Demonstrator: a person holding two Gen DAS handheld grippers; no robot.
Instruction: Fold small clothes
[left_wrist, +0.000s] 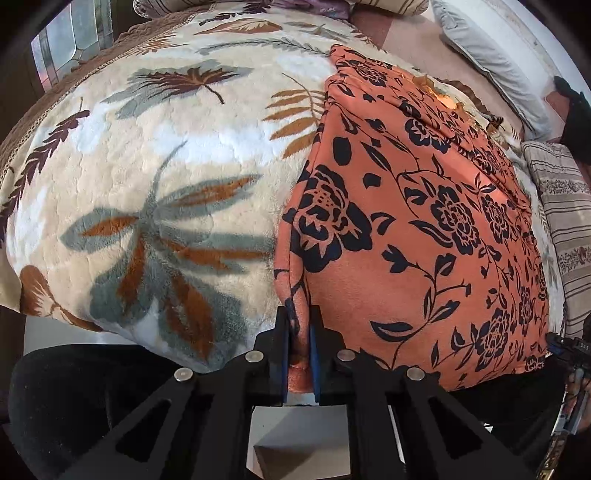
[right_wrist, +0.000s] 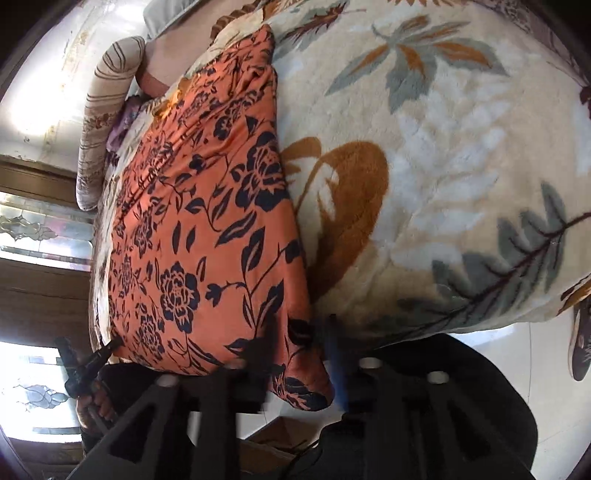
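An orange garment (left_wrist: 417, 221) with a black flower print lies spread on a cream leaf-patterned blanket (left_wrist: 155, 155). My left gripper (left_wrist: 301, 321) is shut on the garment's near left corner at the bed's edge. In the right wrist view the same garment (right_wrist: 199, 221) stretches away to the left. My right gripper (right_wrist: 301, 332) is closed on its near right corner, which bunches between the blurred fingers. The left gripper also shows in the right wrist view (right_wrist: 110, 345) at the garment's other near corner.
Striped pillows (left_wrist: 565, 221) and a grey cushion (left_wrist: 491, 55) lie at the bed's far side. A window (right_wrist: 40, 229) and wooden frame are to the left in the right wrist view. A dark chair (right_wrist: 461, 406) and pale floor lie below the bed edge.
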